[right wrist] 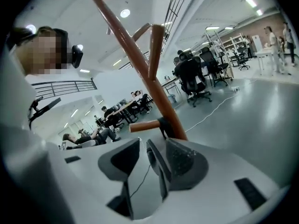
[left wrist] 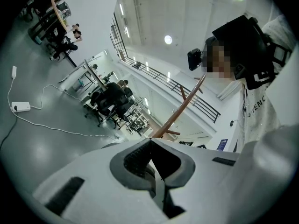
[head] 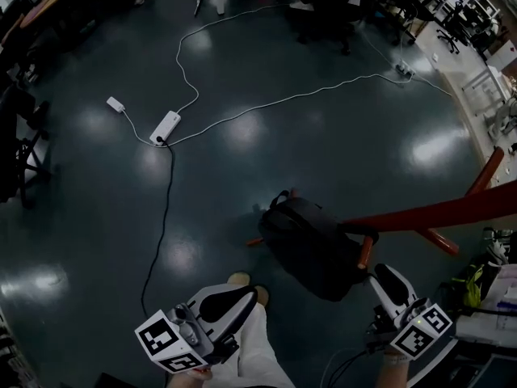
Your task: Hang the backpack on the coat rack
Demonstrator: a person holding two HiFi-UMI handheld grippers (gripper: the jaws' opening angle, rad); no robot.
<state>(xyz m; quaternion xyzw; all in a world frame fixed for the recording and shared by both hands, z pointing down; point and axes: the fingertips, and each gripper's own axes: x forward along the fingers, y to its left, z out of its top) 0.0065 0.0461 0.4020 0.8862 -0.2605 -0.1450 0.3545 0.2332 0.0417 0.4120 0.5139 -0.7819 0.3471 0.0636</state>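
Right hand-held gripper (head: 387,279) jaws wide apart, empty; left hand-held gripper (head: 233,297) closed, empty. Backpack (head: 311,249) centre frame, strap seemingly over a coat rack (head: 436,214) peg. Hanging looks done. Next: back off, check it holds.

Floor: the dark grey-green floor (head: 97,217) is smooth and glossy, mirroring ceiling lights as pale patches.
Backpack: the black backpack (head: 311,247) looks like matt cloth, soft and creased.
Coat rack: the reddish-brown coat rack (right wrist: 154,85) has smooth, satin poles, wood by the look.
Grippers: the left gripper (left wrist: 150,146) and right gripper (right wrist: 142,143) have matt white plastic shells; their dark grey pads (right wrist: 184,160) are stippled.
Power strip: the white power strip (head: 165,127) is smooth plastic.
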